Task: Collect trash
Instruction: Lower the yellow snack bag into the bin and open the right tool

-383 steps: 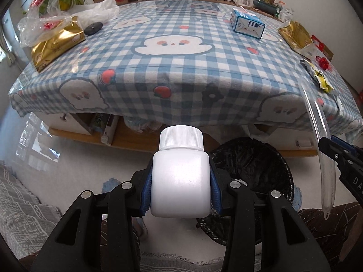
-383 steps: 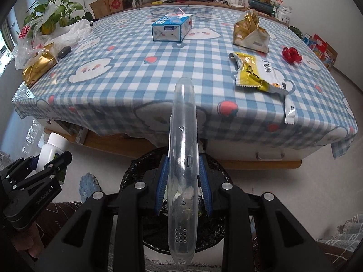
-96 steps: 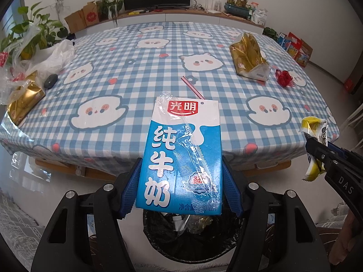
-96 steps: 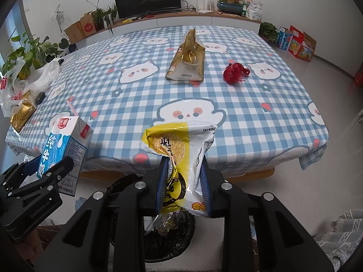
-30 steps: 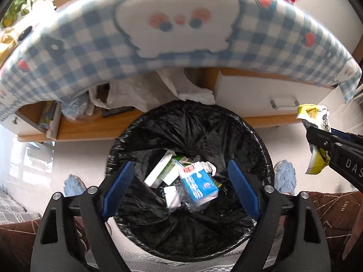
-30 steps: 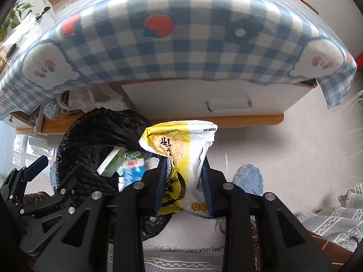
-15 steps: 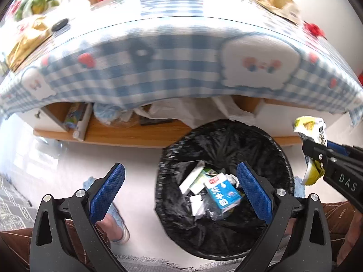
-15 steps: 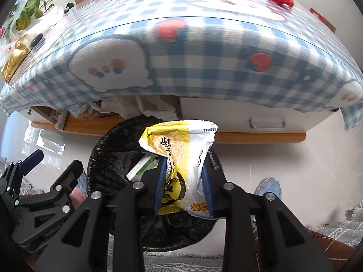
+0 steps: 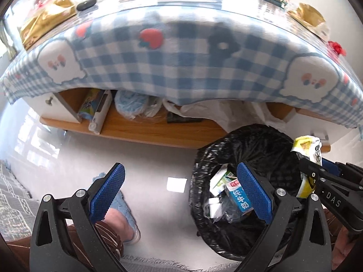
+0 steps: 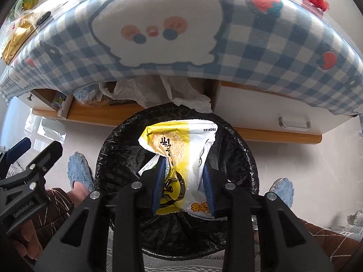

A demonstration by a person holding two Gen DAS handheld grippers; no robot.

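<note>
My right gripper (image 10: 183,170) is shut on a yellow and white snack bag (image 10: 181,149) and holds it right above the black-lined trash bin (image 10: 240,158). The bag (image 9: 308,149) and the right gripper (image 9: 306,167) also show at the right of the left wrist view, over the bin (image 9: 249,140). A blue milk carton (image 9: 240,198) and other cartons lie inside the bin. My left gripper (image 9: 181,185) is open and empty, above the floor to the left of the bin; it shows at the left edge of the right wrist view (image 10: 25,149).
The table with the blue checked cloth (image 9: 181,63) overhangs the bin. A gold bag (image 9: 306,15) and a red item (image 9: 335,46) lie on it. A wooden shelf (image 9: 147,133) with clutter runs under it. The person's blue slippers (image 10: 78,170) stand beside the bin.
My left gripper has moved left, off the bin. My right gripper has carried the snack bag left until it hangs centred over the bin.
</note>
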